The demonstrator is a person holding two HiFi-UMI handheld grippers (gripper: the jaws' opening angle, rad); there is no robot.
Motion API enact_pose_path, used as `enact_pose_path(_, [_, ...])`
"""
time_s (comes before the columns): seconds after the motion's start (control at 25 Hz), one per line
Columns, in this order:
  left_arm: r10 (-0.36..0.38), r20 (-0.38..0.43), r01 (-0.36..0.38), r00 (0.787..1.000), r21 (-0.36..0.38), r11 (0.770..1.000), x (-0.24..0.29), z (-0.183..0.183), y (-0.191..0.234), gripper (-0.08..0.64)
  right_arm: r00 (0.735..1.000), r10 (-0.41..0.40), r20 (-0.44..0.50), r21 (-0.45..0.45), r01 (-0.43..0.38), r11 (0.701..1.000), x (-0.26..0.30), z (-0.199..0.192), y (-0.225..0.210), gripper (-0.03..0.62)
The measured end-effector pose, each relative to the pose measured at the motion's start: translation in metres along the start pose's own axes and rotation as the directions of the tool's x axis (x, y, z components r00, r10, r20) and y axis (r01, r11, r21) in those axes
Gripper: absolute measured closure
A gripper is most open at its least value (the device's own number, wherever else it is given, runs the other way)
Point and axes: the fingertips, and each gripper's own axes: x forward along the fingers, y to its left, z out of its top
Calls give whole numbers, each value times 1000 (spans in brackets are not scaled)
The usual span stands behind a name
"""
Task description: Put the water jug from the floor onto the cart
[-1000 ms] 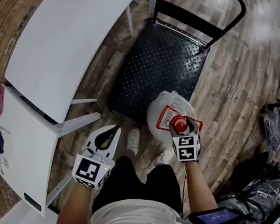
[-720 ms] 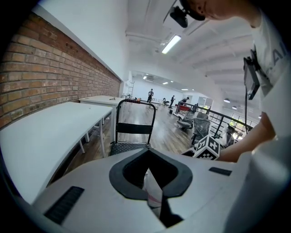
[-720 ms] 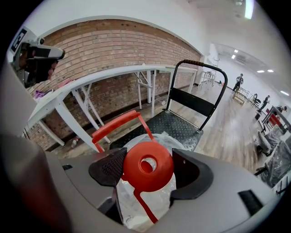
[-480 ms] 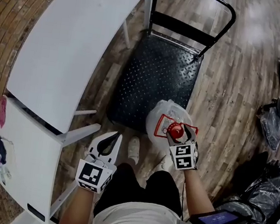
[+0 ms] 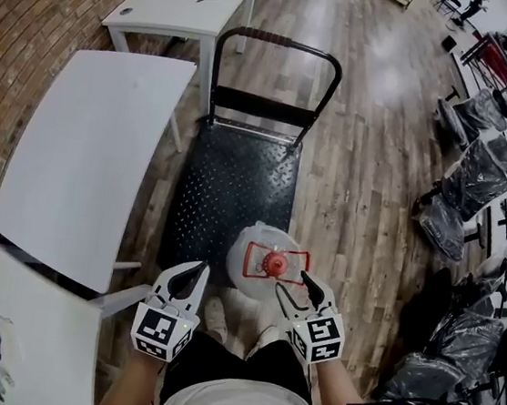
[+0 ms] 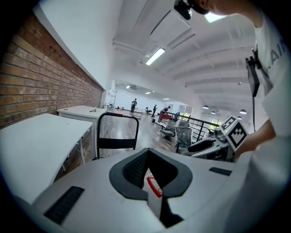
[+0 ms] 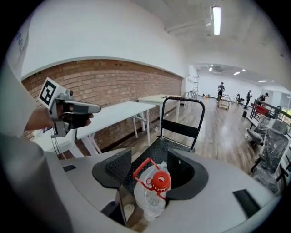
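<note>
Head view, from the left: two white benches (image 5: 85,158) stand along the brick wall, one behind the other. My left claw (image 5: 198,268) hangs beside the near corner of the closer one, clenched tip to tip with nothing inside its hollow. Just right of it is the cart (image 5: 227,194), a black studded deck on the wooden floor with its looped push handle (image 5: 282,43) at the far end. The water jug (image 5: 256,243) stands upright on the floor at the deck's near right corner, just ahead of my shoes (image 5: 215,316). It is clear plastic with a red cap (image 5: 274,263) and a red carry handle. Whether it touches the deck I cannot tell.

My right claw (image 5: 296,285) hovers just right of the jug and above it. Its jaws are apart and closing, with no pad on the jug. In the right gripper view the cap and handle show through the gap, below the pads. Farthest right, plastic-wrapped office chairs (image 5: 471,187) line a railing.
</note>
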Motion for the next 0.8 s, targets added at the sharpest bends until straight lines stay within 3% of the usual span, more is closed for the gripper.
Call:
enact_pose_path(0.24, [-33, 31, 33, 999, -13, 999, -5, 9, -27, 560, 992, -74, 106, -3, 75, 997, -58, 10, -10, 400])
enact_pose_path(0.4, [-51, 45, 50, 998, 33, 998, -12, 15, -60, 560, 973, -143, 181, 42, 138, 990, -104, 2, -22, 468])
enact_pose_path(0.8, [-122, 79, 111, 989, 130, 985, -61, 29, -184, 560, 896, -286, 341, 195, 230, 953, -239, -33, -42, 586])
